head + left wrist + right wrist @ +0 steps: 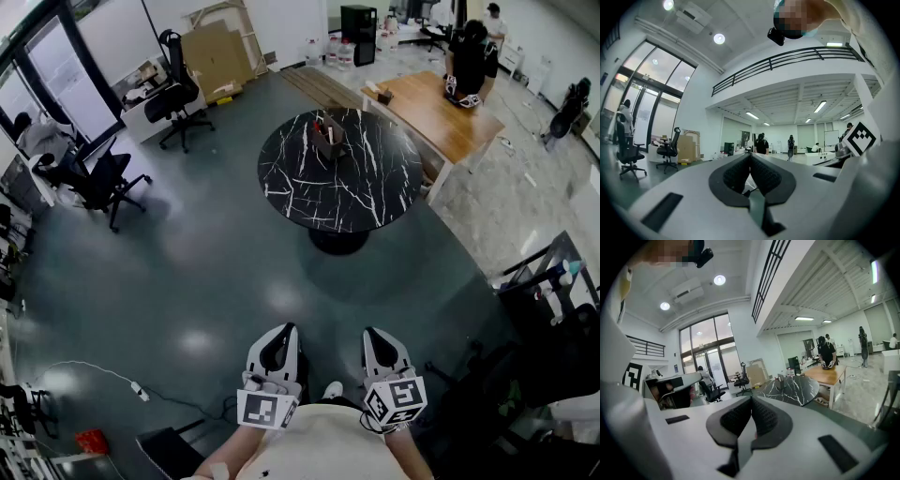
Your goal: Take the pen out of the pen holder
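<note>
Holding left gripper [283, 331] and right gripper [374, 335] side by side, both clenched on nothing. Standing well apart from the pen holder [329, 142] on the black marble table [380, 192].

Left gripper [284, 330]: light grey moulded shell, two rounded jaws. Black pads [734, 176] with a fine ribbed texture line the inner faces, and a dark collar rings them. Dark rectangular slots [661, 212] sit in the grey body on either side of the jaws. Left cube [265, 409] at the near end: white faces, black square markers.
Right gripper [373, 334]: same build and colours. Right cube [396, 399] has the same markers.
Person wears a cream top [323, 445].
</note>
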A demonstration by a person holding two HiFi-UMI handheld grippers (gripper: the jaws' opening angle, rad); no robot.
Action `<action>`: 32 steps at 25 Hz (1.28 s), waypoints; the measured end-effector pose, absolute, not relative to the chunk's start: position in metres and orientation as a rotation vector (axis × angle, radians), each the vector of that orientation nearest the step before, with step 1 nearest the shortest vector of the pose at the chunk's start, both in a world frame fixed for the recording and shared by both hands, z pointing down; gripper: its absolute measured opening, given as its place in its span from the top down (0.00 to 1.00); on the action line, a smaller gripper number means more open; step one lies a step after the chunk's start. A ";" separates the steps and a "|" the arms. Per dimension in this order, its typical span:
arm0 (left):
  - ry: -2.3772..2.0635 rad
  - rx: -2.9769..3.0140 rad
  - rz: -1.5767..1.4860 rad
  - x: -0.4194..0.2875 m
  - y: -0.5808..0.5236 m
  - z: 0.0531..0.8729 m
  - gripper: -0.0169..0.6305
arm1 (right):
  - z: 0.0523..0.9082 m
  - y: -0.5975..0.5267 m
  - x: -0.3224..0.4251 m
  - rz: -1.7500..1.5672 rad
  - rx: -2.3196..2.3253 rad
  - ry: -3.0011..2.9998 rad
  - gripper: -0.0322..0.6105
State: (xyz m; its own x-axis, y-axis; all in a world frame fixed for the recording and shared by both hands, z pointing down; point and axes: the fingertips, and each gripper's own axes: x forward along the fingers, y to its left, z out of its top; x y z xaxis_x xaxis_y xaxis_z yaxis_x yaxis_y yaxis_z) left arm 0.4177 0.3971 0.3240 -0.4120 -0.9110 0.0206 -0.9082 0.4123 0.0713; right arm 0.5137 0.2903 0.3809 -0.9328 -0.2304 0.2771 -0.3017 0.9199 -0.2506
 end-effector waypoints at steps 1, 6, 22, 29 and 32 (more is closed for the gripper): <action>-2.586 1.680 -0.073 0.404 0.391 0.326 0.95 | 0.382 0.287 0.502 0.427 0.408 -2.831 0.92; -2.582 1.712 -0.145 0.328 0.364 0.321 0.95 | 0.384 0.268 0.435 0.407 0.447 -2.800 0.92; -2.543 1.789 -0.317 0.123 0.315 0.295 0.95 | 0.354 0.232 0.247 0.327 0.575 -2.773 0.92; -2.521 1.753 -0.262 0.082 0.285 0.319 0.95 | 0.362 0.194 0.196 0.336 0.564 -2.770 0.92; -2.534 1.734 -0.233 0.061 0.258 0.323 0.95 | 0.371 0.160 0.170 0.353 0.555 -2.770 0.92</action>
